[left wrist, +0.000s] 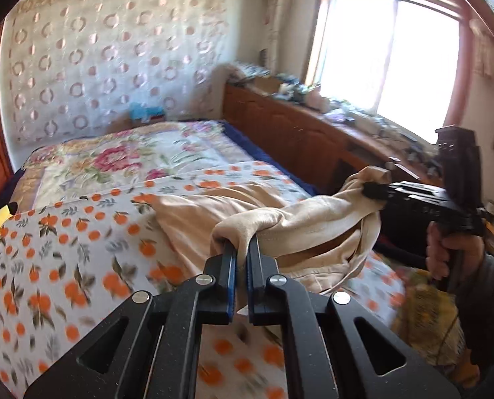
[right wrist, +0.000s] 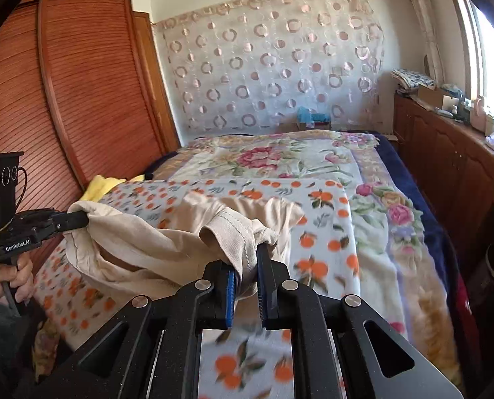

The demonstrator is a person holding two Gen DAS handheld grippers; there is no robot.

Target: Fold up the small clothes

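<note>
A soft beige cotton garment with a stitched hem (left wrist: 280,229) hangs in a slack, creased swag across the middle of both views, one end lifted by each tool, the rest trailing onto the fleecy white blanket printed with oranges and leaves (left wrist: 64,249). In the left wrist view, the left gripper (left wrist: 242,249), matte black with blue ribbed pads, sits at lower centre with its jaws drawn narrow and a bunched fold of the cloth pinched between them. At the right edge of that frame the right gripper (left wrist: 373,193) bites another bunch of the fabric, a hand (left wrist: 446,249) wrapped round its handle.

In the right wrist view, the right gripper (right wrist: 248,266) at lower centre clamps a thick seamed edge of the garment (right wrist: 153,232); the left gripper (right wrist: 83,219) enters from the left edge, gripping a puckered corner. The blanket below is blurred, so its weave is hard to judge. A glossy floral quilt (right wrist: 280,159) lies beyond, a ribbed reddish wooden wardrobe (right wrist: 80,99) at upper left.
</note>
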